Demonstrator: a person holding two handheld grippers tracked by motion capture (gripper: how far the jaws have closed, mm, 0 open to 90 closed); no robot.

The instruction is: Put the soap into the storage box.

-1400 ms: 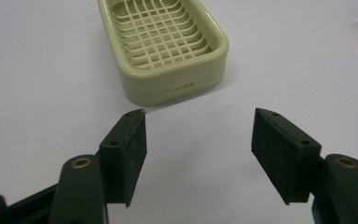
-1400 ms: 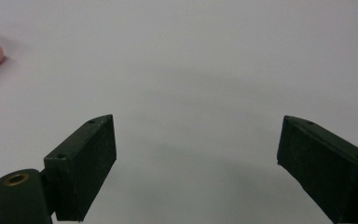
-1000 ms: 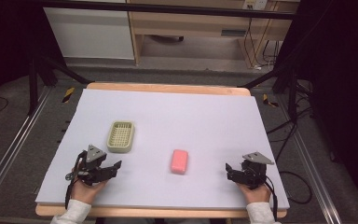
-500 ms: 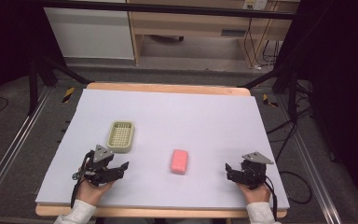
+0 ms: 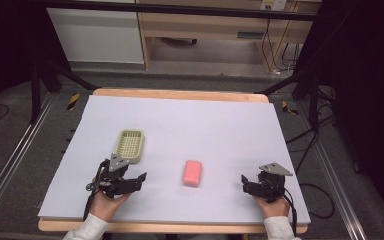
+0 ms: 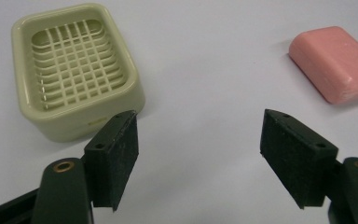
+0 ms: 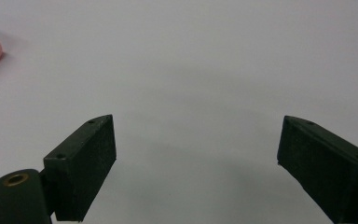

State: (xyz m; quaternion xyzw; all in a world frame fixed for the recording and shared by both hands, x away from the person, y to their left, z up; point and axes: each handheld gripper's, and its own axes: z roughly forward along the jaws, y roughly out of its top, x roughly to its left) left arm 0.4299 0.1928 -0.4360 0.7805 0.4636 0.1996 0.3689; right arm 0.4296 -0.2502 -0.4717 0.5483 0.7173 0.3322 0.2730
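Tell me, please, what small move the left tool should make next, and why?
Probably ease the left tool forward and toward the pink soap bar. Its jaws have just been opening and hold nothing, the bar lies bare on the table, apart from the empty soap dish, and the right tool rests open.

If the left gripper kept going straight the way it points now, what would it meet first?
Probably bare table. The open left gripper aims between the soap dish and the pink soap, though depth is hard to judge.
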